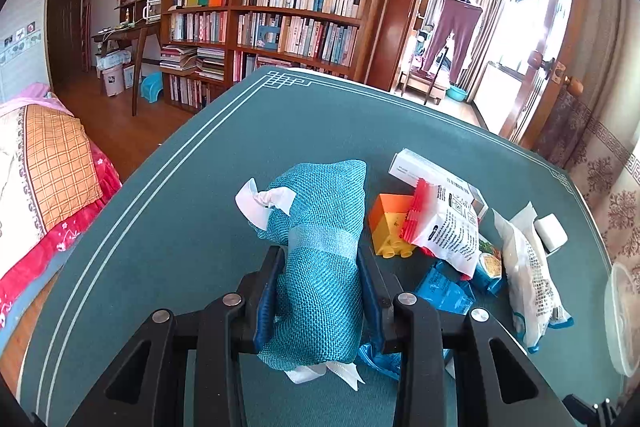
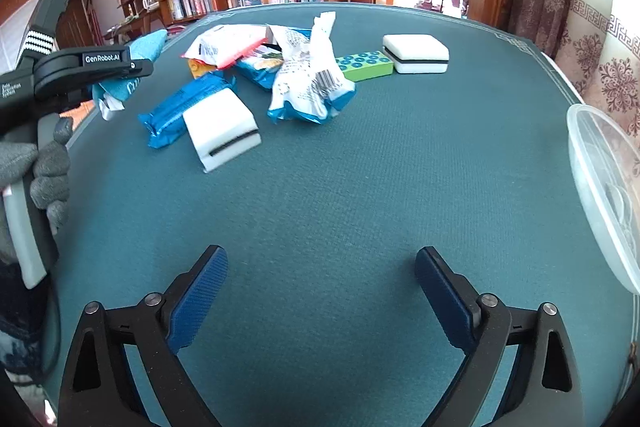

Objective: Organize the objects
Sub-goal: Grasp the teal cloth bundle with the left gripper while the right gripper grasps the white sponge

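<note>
Two white sponges point(image 2: 222, 131), one pouch point(image 1: 320, 259)

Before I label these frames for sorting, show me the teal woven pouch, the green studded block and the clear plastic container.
teal woven pouch point(image 1: 320, 267): left wrist view, its woven middle.
green studded block point(image 2: 364, 65): right wrist view, its studded top.
clear plastic container point(image 2: 600, 187): right wrist view, its rim.

Coarse woven cloth pouch point(image 1: 320, 251), matt tablecloth point(image 2: 340, 195)
</note>
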A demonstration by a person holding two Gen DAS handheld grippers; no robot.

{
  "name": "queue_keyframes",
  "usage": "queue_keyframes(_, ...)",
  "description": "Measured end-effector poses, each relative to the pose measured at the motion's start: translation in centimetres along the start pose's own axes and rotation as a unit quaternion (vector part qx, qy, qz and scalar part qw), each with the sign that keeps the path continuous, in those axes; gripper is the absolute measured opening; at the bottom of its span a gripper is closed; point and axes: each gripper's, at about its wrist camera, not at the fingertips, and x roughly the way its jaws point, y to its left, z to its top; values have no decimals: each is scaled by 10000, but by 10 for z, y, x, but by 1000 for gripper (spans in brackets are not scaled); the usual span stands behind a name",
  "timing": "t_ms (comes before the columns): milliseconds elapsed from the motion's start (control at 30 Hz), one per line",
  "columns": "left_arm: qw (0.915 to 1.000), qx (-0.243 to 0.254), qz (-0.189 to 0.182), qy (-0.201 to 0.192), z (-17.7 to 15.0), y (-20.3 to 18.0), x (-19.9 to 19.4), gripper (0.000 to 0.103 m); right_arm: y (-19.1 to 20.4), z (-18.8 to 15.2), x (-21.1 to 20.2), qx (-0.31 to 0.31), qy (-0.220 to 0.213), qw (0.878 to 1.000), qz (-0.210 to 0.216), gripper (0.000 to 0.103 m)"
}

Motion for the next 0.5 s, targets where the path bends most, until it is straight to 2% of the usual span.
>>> queue_keyframes(300, 9999, -147, 6, -51, -1, 7, -3, 39, 47, 33, 14, -632, -232, 9971, 351, 90)
queue_keyframes(500, 9998, -217, 14, -6, -3, 10, -1, 39, 59, 52, 36, -843, -318, 9956, 251, 88)
